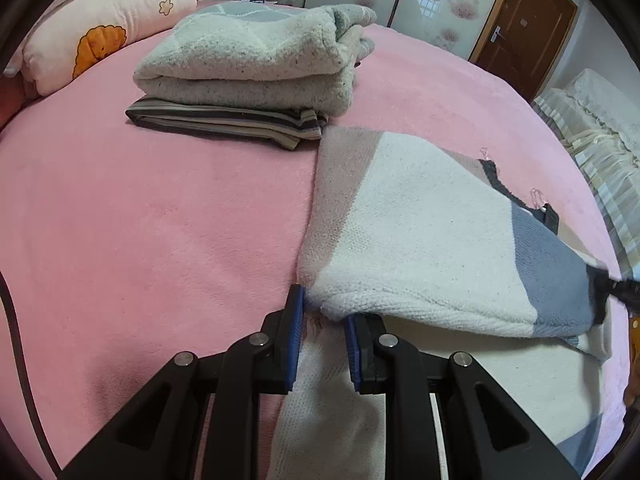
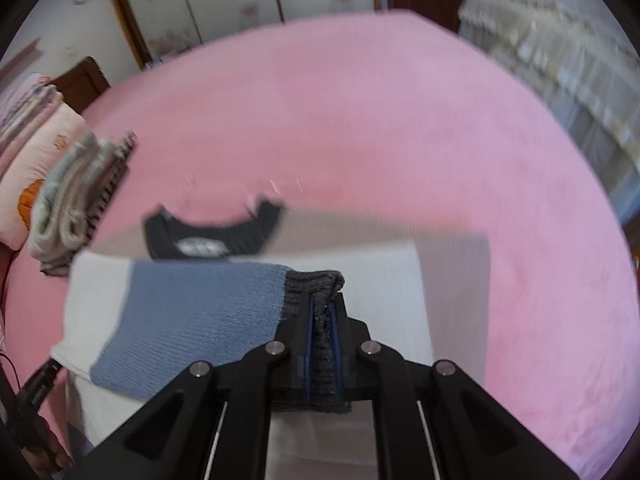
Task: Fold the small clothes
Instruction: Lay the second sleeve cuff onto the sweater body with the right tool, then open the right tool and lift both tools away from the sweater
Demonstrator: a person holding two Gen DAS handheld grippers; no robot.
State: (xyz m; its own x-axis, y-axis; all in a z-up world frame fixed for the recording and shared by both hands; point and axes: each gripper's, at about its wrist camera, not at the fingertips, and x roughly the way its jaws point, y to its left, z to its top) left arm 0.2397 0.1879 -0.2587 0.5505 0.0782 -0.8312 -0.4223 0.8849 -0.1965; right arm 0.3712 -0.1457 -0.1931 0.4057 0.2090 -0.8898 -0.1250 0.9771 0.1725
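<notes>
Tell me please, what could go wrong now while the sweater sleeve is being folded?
1. The right gripper pinches only the dark cuff of the sweater; the sleeve may slip out or stretch.
2. The left gripper has open jaws beside the sweater's edge, holding nothing, so the body may drag across the pink blanket.
3. The folded pile lies near; a wide swing could disturb it.

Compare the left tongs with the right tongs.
The left tongs stand open, blue pads apart, gripping nothing, by the fold of the white, grey and blue knitted sweater. The right tongs are shut on the sweater's dark grey ribbed cuff, holding the sleeve lifted. Both are black with blue pads.
</notes>
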